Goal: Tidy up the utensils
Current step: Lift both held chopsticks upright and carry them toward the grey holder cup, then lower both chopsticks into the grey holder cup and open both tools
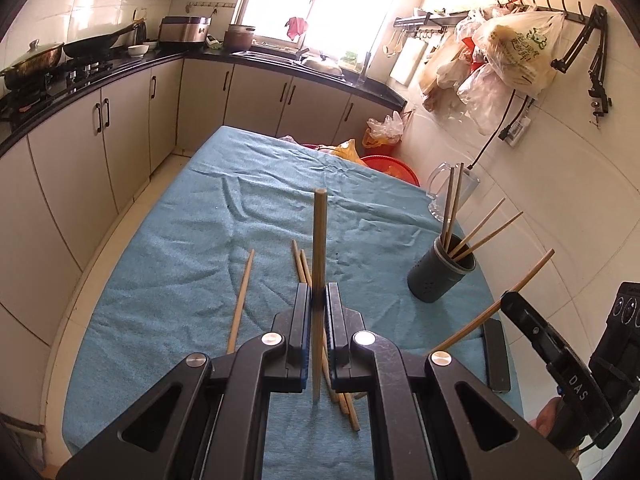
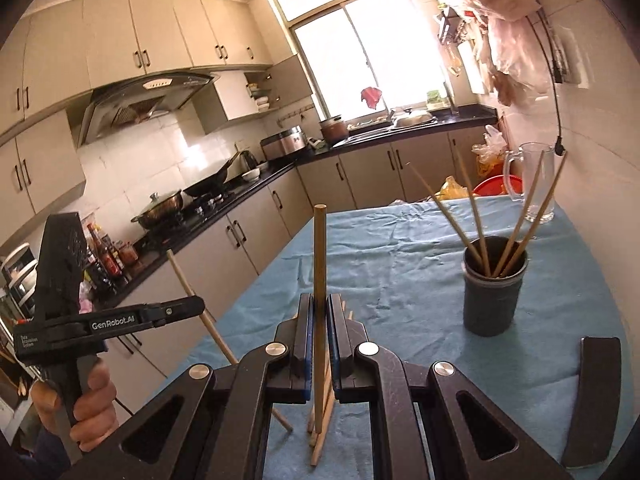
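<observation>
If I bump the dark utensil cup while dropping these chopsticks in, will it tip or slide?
It could tip: the dark cup is tall and narrow, and the four chopsticks inside lean outward above its rim, adding leverage. Sliding seems less likely, since it stands on a wrinkled blue cloth. It looks light, so lower each chopstick gently from above.

Table layout with chopsticks, holder and jug

In the left wrist view the holder stands on the table at 2 o'clock from the picture centre, with four chopsticks standing in it; the glass jug is behind it, near the wall. Loose chopsticks lie on the cloth at 7 o'clock, and a flat bar lies at 4 o'clock, before the holder. The kitchen counter runs from 9 to 12 o'clock behind the table.
</observation>
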The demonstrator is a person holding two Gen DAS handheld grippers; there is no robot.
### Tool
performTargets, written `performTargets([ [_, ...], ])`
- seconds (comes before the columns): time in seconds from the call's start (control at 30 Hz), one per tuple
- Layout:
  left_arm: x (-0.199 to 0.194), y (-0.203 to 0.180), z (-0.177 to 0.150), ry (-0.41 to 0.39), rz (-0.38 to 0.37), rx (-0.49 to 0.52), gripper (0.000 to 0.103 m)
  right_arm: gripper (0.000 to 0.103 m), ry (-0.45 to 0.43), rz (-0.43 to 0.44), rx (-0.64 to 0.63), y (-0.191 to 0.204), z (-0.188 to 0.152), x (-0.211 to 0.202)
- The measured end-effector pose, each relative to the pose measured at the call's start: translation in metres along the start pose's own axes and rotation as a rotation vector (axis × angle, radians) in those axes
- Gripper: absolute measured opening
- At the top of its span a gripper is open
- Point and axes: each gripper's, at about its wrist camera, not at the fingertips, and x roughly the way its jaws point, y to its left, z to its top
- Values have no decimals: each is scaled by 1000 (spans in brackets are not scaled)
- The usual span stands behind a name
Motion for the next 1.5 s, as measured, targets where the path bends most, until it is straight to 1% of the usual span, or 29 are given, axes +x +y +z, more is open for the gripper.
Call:
performTargets([
  [0.4,-6,-15,4,-8,-12,27,6,7,-33,-36,48,-26,3,-18],
  [0.6,-4,-25,6,0,-33,44,6,7,-55,-59,87,-43,4,-30],
  [1.0,7,-69,14,30,-98,108,6,7,-125,-124,173,-82,12,-61],
  [1.1,10,-81,20,38,-122,122,6,7,-138,-138,197,-92,14,-68],
  [1.2,15,-95,26,38,-129,143,6,7,-150,-143,212,-99,16,-75],
  [1.5,25,-132,48,29,-159,186,6,7,-195,-180,220,-112,29,-94],
])
